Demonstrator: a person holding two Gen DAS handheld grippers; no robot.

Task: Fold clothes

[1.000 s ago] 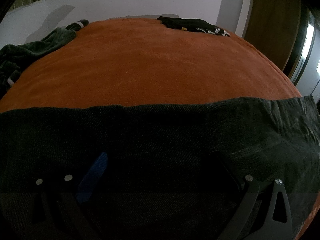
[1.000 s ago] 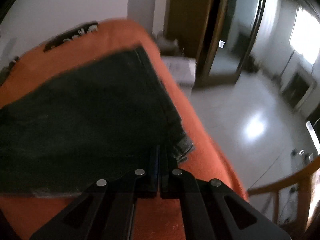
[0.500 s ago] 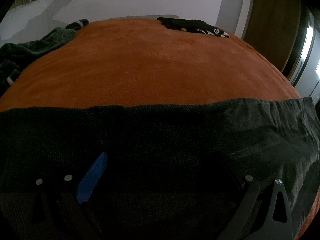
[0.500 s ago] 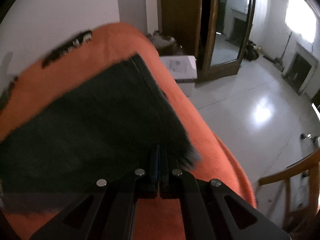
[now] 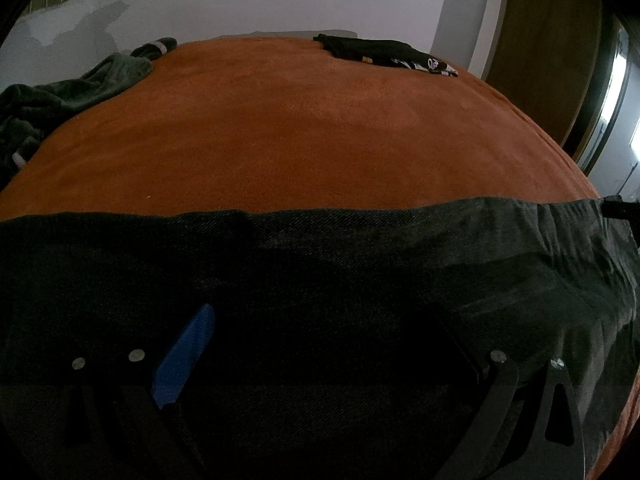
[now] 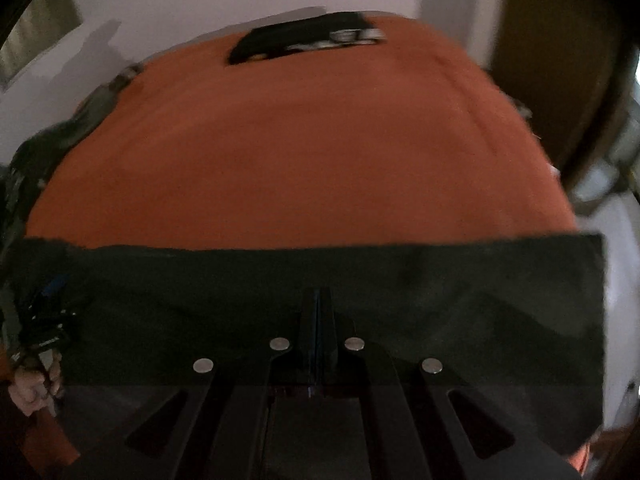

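Note:
Dark denim trousers point(image 5: 320, 280) lie flat across the near part of an orange bed point(image 5: 304, 128). My left gripper point(image 5: 320, 320) is open, its fingers spread wide over the denim, one blue pad point(image 5: 186, 356) showing. My right gripper point(image 6: 317, 300) is shut on the trousers point(image 6: 400, 280), the fingers pressed together with the cloth's edge held up across the view. The right gripper's tip also shows at the far right of the left wrist view point(image 5: 620, 209), at the trousers' corner.
A folded black garment point(image 5: 384, 53) lies at the bed's far edge. A heap of dark green clothes point(image 5: 60, 100) lies at the far left. A wooden door point(image 5: 552, 48) and a white wall stand behind. The bed's right edge drops to the floor.
My right gripper has swung left with the trousers' end, now facing across the bed instead of toward the room, and the cloth hangs across its view. The left gripper has stayed put.

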